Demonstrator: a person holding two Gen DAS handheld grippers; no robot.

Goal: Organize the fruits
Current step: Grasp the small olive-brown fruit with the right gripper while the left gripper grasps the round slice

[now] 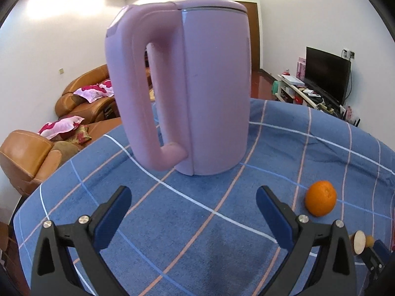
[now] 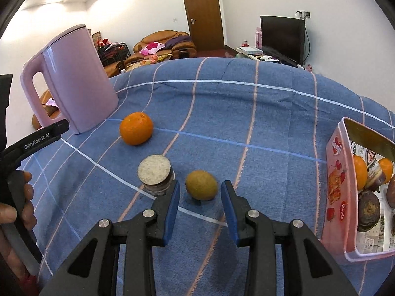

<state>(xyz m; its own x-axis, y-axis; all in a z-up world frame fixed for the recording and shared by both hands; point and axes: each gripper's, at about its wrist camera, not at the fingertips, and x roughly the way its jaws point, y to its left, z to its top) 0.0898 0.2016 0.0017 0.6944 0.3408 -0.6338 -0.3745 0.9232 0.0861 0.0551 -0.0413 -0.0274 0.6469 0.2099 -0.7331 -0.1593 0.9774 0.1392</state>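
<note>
An orange [image 2: 136, 128] lies on the blue checked tablecloth; it also shows in the left wrist view [image 1: 320, 201], to the right of my left gripper. A small yellow-green fruit [image 2: 201, 185] lies just ahead of my right gripper [image 2: 200, 194], whose open fingers stand on either side of it without touching. A pink box [image 2: 338, 187] at the right holds oranges and dark fruits. My left gripper [image 1: 193, 198] is open and empty, facing a pink kettle [image 1: 187, 86].
A short jar with a pale round lid [image 2: 155, 176] stands beside my right gripper's left finger. The pink kettle [image 2: 74, 81] stands at the table's left. The tablecloth [image 2: 246, 113] spreads to the far edge. Sofas, a TV and a door lie beyond.
</note>
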